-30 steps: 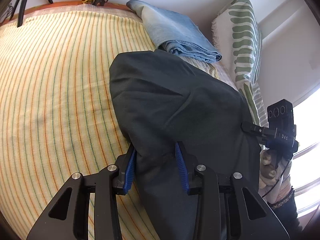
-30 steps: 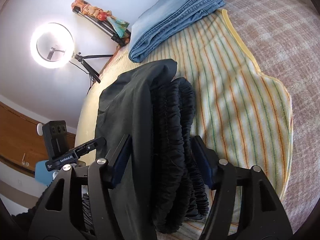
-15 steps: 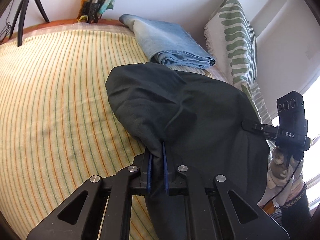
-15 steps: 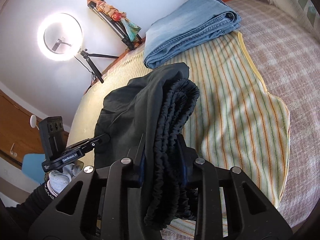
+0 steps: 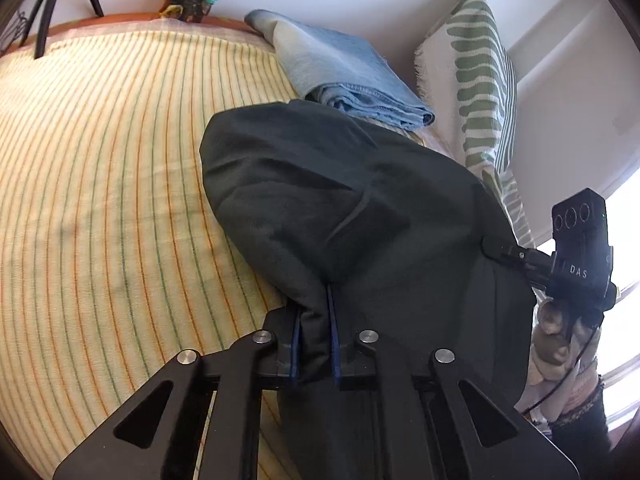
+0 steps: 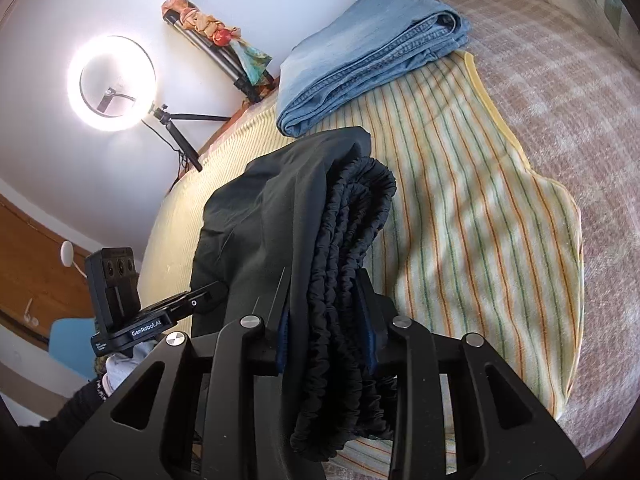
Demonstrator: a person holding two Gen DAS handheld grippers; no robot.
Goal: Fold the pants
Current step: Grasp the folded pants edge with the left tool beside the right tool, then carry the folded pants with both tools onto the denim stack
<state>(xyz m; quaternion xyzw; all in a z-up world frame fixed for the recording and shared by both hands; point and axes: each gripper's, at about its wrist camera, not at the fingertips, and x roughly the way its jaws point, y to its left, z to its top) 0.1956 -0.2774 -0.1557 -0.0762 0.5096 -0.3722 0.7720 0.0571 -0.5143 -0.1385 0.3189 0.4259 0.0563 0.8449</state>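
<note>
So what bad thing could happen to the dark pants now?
The right gripper pinches only the bunchy elastic waistband of the dark pants, so a layer might slip out. The left gripper grips a small tuck, so the fold may land crooked. The cloth could also bump the folded jeans.

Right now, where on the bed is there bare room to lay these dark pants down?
Bare striped sheet lies left of the dark pants, toward the headboard wall. A narrower strip runs between their waistband and the checked blanket. The far corner is crowded by folded jeans.
</note>
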